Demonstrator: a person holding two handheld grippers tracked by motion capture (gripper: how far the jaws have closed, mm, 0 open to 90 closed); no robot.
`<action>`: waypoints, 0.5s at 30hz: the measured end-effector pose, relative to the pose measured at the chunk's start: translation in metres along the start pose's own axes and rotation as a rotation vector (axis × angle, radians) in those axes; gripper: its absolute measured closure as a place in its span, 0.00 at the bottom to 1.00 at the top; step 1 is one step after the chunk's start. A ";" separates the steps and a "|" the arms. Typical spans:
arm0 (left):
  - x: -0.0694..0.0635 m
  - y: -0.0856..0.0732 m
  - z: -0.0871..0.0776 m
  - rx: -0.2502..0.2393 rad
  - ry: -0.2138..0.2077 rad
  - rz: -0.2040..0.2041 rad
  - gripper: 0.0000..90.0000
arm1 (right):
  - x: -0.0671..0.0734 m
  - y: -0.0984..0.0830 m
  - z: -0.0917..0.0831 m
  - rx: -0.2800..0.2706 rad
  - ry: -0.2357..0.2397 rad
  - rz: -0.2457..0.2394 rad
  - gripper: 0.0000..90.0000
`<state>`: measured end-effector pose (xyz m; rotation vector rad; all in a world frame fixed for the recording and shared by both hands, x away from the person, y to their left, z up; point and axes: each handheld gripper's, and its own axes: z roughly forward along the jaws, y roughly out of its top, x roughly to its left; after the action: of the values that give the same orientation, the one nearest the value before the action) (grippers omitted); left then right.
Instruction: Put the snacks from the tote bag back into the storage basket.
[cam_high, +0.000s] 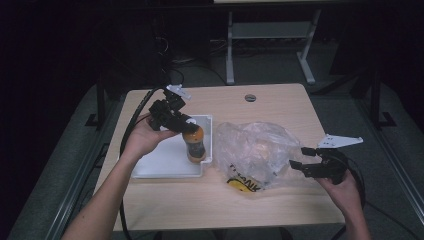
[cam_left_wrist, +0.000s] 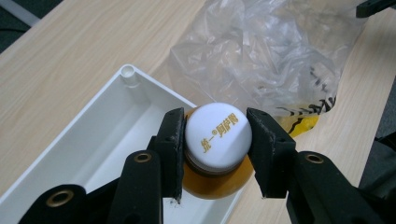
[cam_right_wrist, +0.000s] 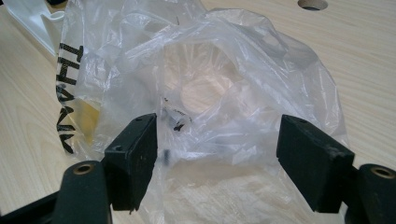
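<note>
The left hand-held gripper (cam_left_wrist: 215, 149) pinched the white cap of the orange bottle (cam_left_wrist: 217, 140), upright in the white tray (cam_left_wrist: 100, 135); the right hand-held gripper (cam_right_wrist: 217, 158) stood spread at the plastic bag (cam_right_wrist: 205, 79) on the tabletop (cam_high: 165, 200).

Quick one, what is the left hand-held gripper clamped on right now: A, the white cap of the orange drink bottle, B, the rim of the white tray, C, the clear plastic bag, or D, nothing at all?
A: the left hand-held gripper has its pads against both sides of the bottle's white cap, over the white tray.
</note>
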<state>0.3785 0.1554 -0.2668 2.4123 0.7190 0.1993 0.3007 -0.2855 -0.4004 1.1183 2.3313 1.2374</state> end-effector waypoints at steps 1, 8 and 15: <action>0.000 -0.001 0.001 0.005 -0.001 -0.002 0.66 | 0.000 0.000 0.000 -0.001 -0.001 -0.001 0.32; 0.002 -0.005 0.008 0.016 -0.008 -0.010 0.66 | 0.000 0.000 0.000 0.001 -0.001 0.000 0.32; 0.004 -0.009 0.014 0.026 -0.013 -0.015 0.66 | 0.001 0.000 0.001 0.003 0.001 0.004 0.32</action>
<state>0.3816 0.1563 -0.2832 2.4298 0.7384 0.1692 0.3008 -0.2846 -0.4006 1.1234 2.3342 1.2365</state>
